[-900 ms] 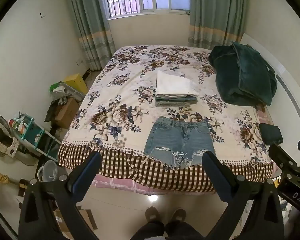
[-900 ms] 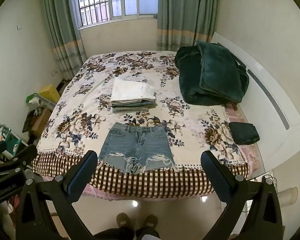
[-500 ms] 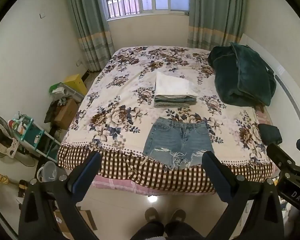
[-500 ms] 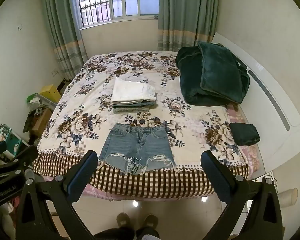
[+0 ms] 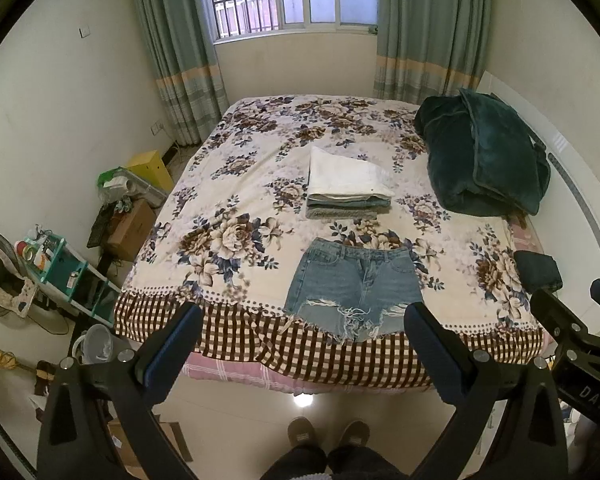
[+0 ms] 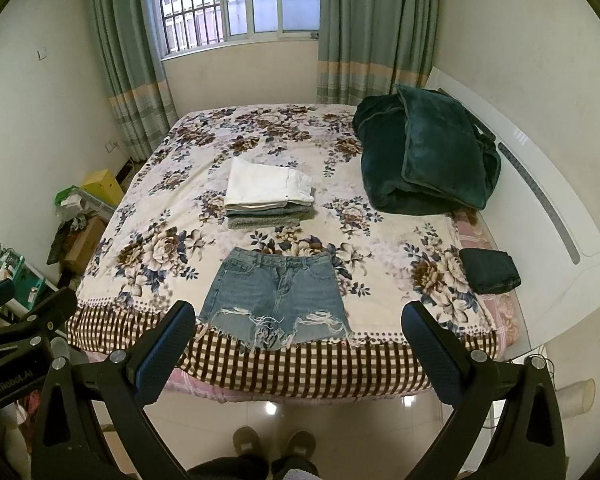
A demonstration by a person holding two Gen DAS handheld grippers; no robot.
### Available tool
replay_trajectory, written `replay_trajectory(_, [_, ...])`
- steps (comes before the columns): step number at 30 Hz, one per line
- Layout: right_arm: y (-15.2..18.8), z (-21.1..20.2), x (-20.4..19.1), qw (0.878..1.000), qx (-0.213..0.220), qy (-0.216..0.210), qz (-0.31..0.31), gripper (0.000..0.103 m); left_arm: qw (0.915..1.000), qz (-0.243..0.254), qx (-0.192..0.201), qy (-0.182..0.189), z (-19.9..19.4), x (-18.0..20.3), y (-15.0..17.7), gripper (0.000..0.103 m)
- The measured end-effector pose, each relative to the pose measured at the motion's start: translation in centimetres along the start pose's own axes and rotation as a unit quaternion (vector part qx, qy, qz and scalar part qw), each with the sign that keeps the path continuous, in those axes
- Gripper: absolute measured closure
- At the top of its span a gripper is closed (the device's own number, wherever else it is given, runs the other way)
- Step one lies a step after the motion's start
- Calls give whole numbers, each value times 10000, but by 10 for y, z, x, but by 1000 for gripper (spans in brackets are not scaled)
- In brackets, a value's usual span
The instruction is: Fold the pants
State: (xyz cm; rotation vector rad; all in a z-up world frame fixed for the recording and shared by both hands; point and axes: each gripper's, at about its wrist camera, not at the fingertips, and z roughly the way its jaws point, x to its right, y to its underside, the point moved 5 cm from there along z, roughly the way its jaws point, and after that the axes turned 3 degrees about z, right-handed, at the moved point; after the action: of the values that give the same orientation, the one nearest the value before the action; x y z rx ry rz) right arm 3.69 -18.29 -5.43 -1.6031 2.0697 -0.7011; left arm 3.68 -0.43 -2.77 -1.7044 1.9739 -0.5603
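Nearer now: frayed denim shorts (image 5: 358, 286)

A floral-covered bed (image 5: 236, 200) holds denim shorts (image 5: 356, 284) at centre, a folded clothes stack (image 5: 346, 182) above, and a green blanket (image 5: 484, 160) upper right.

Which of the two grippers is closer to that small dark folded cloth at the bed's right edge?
Right. The right gripper hovers open off the foot of the bed, nearer the dark folded cloth. The left gripper, also open, is beside it, farther left.
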Motion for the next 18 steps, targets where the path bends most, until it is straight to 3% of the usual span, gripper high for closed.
replay_trajectory(18, [-2,-5,-5,10000,-26,0,-8,0,10000,-14,7,19,-1,0,-7,0])
